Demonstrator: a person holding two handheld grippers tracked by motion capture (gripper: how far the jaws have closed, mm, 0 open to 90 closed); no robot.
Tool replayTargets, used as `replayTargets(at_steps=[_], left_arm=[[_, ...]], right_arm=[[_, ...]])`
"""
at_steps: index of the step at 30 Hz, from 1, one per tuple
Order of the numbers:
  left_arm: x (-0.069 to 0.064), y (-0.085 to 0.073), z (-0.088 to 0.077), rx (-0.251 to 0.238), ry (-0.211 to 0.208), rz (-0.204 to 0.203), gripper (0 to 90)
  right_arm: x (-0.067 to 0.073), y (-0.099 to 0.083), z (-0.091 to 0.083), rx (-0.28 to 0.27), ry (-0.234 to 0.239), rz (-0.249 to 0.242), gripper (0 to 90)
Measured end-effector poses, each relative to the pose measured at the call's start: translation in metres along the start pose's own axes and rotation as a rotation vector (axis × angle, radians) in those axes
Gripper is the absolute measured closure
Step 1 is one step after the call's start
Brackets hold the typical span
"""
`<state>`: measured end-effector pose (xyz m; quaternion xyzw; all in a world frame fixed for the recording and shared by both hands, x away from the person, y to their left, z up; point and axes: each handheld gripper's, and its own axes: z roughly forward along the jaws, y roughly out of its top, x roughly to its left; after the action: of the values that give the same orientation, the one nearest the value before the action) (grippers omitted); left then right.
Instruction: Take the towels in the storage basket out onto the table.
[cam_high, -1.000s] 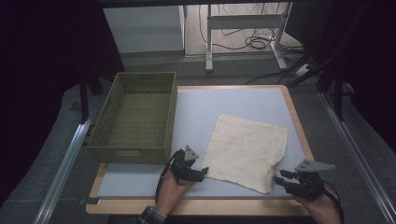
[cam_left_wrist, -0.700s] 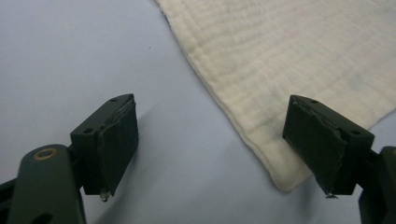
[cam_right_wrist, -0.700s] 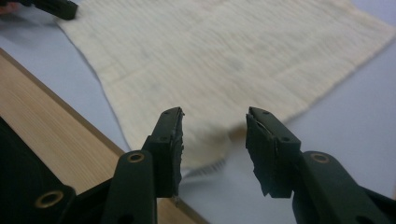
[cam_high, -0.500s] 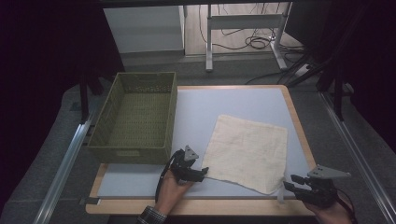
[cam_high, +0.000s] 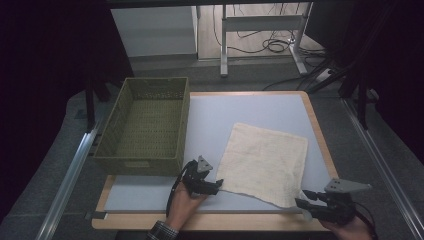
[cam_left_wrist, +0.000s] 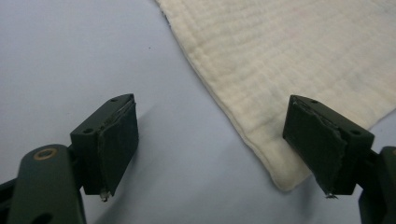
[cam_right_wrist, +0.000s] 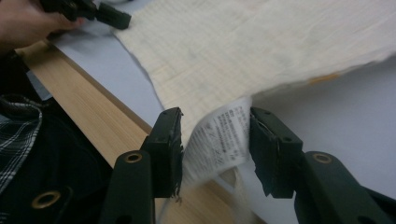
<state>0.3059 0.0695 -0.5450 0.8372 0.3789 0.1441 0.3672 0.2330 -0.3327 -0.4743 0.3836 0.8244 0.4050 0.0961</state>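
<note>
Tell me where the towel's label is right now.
In the right gripper view, the label hangs between the right tongs, at the towel's near corner.

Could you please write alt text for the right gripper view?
The right claw stands open around a printed white label at the corner of a cream cloth on a pale blue mat. The left claw rests at the cloth's far corner.

Empty green basket (cam_high: 145, 125), left of mat (cam_high: 225, 107)

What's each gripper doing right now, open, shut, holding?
Left gripper: open, straddling the cloth corner, not pinching it.
Right gripper: open, the cloth's label between the jaws; contact can't be told.
</note>
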Motion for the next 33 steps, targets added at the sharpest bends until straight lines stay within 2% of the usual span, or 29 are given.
replayTargets(at_steps=[3,5,6,11,13,15,18,20,22,28,33], left_arm=[[0.0,0.0,0.0,0.0,0.0,0.0,18.3],[0.0,0.0,0.0,0.0,0.0,0.0,18.3],[0.0,0.0,0.0,0.001,0.0,0.0,18.3],[0.0,0.0,0.0,0.0,0.0,-0.001,18.3],[0.0,0.0,-0.001,-0.002,-0.002,0.005,19.0],[-0.002,0.0,-0.002,-0.013,-0.004,0.017,23.3],[-0.004,0.005,0.0,-0.014,-0.017,0.022,24.4],[-0.004,0.012,0.002,-0.021,-0.005,0.034,25.6],[0.0,0.019,0.005,-0.036,-0.024,0.021,29.8],[0.012,0.046,0.023,-0.017,-0.036,0.005,36.1],[0.023,0.068,0.038,-0.018,-0.019,-0.012,41.3]], right_arm=[[0.004,0.003,-0.019,-0.012,-0.047,-0.021,55.1],[0.002,0.001,-0.024,0.002,-0.106,-0.041,55.1],[-0.001,-0.001,-0.025,0.009,-0.123,-0.034,55.1],[-0.014,-0.011,-0.02,0.022,-0.153,0.02,57.2],[-0.016,-0.013,-0.014,0.03,-0.17,0.017,60.9],[-0.018,-0.012,-0.01,0.026,-0.183,0.014,63.3],[-0.028,-0.01,-0.003,-0.002,-0.199,0.037,66.9],[-0.036,-0.007,0.004,-0.012,-0.204,0.055,68.0],[-0.041,-0.004,0.011,-0.011,-0.21,0.056,68.3],[-0.054,0.006,0.029,-0.014,-0.235,0.077,67.7],[-0.066,0.015,0.038,-0.014,-0.234,0.093,66.4]])
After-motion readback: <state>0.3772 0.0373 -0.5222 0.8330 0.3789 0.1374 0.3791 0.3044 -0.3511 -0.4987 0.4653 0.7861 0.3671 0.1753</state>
